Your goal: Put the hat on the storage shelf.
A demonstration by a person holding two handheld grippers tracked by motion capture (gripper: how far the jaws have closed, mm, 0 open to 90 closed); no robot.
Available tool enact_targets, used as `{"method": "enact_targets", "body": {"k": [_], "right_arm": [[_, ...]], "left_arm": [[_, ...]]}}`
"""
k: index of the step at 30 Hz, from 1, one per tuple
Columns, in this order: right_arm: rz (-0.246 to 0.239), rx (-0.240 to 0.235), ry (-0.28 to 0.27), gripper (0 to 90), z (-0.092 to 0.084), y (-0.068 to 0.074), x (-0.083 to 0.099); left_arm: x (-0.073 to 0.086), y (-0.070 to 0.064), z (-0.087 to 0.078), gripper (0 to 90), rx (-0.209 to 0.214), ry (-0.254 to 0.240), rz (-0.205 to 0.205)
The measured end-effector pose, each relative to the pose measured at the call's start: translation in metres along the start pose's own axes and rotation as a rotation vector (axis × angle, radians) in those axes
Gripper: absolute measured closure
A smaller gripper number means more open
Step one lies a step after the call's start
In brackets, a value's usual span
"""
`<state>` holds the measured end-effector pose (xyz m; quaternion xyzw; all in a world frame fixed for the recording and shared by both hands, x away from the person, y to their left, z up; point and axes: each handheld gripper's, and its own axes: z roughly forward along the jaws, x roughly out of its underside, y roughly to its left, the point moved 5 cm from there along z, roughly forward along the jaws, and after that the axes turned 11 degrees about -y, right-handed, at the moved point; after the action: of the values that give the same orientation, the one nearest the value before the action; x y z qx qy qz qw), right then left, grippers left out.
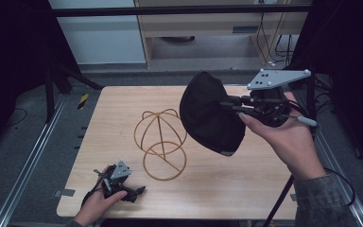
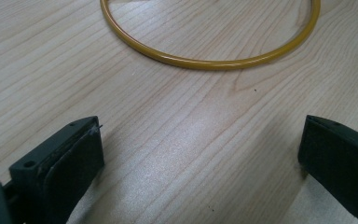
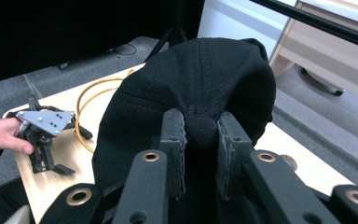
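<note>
A black cap (image 1: 208, 113) hangs in the air over the right half of the table, to the right of a gold wire hat stand (image 1: 160, 142). My right gripper (image 1: 230, 106) is shut on the cap's top button (image 3: 201, 130), which sits pinched between the two pads. The cap's crown (image 3: 196, 79) faces away from the right gripper view's camera. My left gripper (image 1: 139, 191) rests on the table near the front left edge, jaws open and empty. In the left gripper view the stand's round base ring (image 2: 205, 60) lies just ahead of the open left gripper (image 2: 200, 154).
The light wooden table (image 1: 123, 109) sits in a metal frame with rails (image 1: 33, 151) along its sides. Behind it stand a white cabinet (image 1: 99, 33) and a wooden unit with cables (image 1: 274, 33). A dark curtain closes off both sides.
</note>
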<state>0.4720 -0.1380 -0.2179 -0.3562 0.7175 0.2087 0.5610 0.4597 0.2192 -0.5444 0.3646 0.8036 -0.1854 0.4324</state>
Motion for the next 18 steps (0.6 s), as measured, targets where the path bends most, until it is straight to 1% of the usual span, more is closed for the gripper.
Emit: {"method": "enact_targets", "body": {"k": [4, 7, 8, 9, 10, 11, 13, 14, 15, 18], "right_arm": [[-0.005, -0.011, -0.009, 75.5, 0.003, 0.006, -0.003], [-0.004, -0.027, -0.026, 75.5, 0.004, 0.012, -0.007], [-0.004, -0.027, -0.026, 75.5, 0.004, 0.012, -0.007], [-0.008, -0.036, -0.043, 75.5, 0.005, 0.016, -0.01], [-0.008, -0.036, -0.043, 75.5, 0.005, 0.016, -0.01], [-0.011, -0.046, -0.052, 75.5, 0.006, 0.021, -0.013], [-0.014, -0.05, -0.054, 75.5, 0.007, 0.024, -0.014], [-0.02, -0.058, -0.051, 75.5, 0.011, 0.028, -0.016], [-0.02, -0.058, -0.051, 75.5, 0.011, 0.028, -0.016], [-0.033, -0.072, -0.049, 75.5, 0.017, 0.035, -0.021]], "left_arm": [[0.0, 0.0, 0.0, 0.0, 0.0, 0.0, -0.001], [0.0, 0.0, 0.0, 0.0, 0.001, 0.001, 0.001], [0.0, 0.0, 0.0, 0.0, 0.0, 0.0, -0.001], [0.0, 0.0, 0.0, 0.0, 0.0, 0.0, 0.0], [0.0, 0.0, 0.0, 0.0, 0.0, 0.0, 0.0], [0.0, 0.0, 0.0, 0.0, -0.001, 0.0, 0.001], [0.0, 0.0, 0.0, 0.0, -0.001, 0.0, 0.001], [0.0, 0.0, 0.0, 0.0, 0.0, 0.0, 0.001], [0.0, 0.0, 0.0, 0.0, 0.0, 0.0, 0.001], [0.0, 0.0, 0.0, 0.0, -0.001, 0.001, 0.001]]}}
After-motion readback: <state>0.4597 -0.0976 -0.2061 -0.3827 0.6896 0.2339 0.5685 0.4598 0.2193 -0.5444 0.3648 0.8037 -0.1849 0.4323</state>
